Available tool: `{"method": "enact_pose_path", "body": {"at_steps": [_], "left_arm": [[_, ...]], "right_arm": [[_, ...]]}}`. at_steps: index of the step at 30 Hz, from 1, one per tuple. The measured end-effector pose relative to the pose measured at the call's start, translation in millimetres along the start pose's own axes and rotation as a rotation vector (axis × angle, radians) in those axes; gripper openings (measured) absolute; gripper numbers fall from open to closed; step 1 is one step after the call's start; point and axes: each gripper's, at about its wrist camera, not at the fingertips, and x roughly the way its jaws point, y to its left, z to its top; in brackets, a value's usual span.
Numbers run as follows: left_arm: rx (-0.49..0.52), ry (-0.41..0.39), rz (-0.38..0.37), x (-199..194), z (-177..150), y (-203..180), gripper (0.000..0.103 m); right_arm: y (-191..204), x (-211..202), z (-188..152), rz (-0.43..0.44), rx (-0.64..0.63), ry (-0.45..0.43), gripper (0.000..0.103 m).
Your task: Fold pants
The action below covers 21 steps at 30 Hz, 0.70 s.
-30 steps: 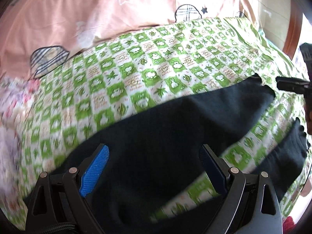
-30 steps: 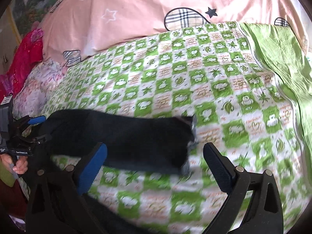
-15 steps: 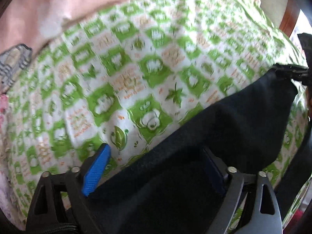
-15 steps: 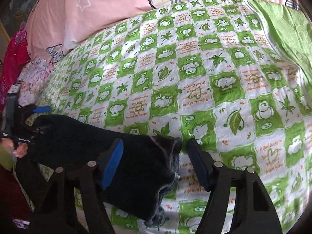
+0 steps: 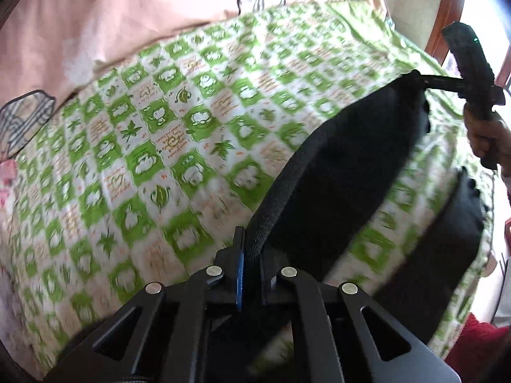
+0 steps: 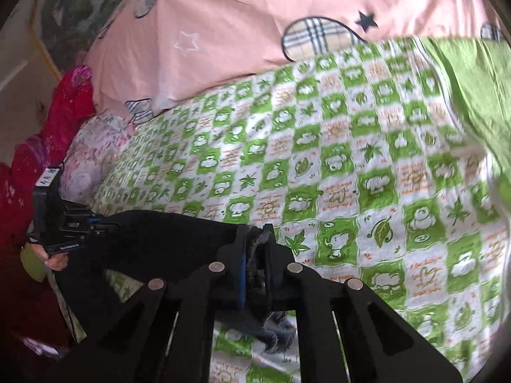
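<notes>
One pair of black pants (image 5: 357, 146) lies across one bed, with two legs showing in the left wrist view. Two hand-held grippers are in view: the left hand-held gripper (image 5: 250, 255) and the right hand-held gripper (image 6: 255, 255), each with two fingers. One green-and-white checked sheet (image 6: 351, 166), one pink duvet (image 6: 239, 25) and one red garment (image 6: 67, 102) complete the count.

black pants (image 5: 357, 159), stretched out, partly lifted

Black pants (image 5: 351, 166); green/white check sheet (image 5: 153, 146) w/ orange script; pink star-print quilt (image 6: 230, 25).
</notes>
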Motion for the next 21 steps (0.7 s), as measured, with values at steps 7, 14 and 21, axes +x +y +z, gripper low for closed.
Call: {"method": "enact_pose_path", "body": {"at_steps": [7, 14, 21], "left_arm": [[-0.041, -0.039, -0.037, -38, -47, -35, 0.005], [-0.060, -0.070, -0.045, -57, -86, -63, 0.005], [-0.100, -0.092, -0.075, -71, -116, -79, 0.005]], "right_arm": [[14, -35, -34, 0.032, -0.061, -0.003, 0.009], [27, -63, -81, 0.059, -0.081, 0.004, 0.009], [41, -85, -125, 0.059, -0.120, 0.003, 0.009]]}}
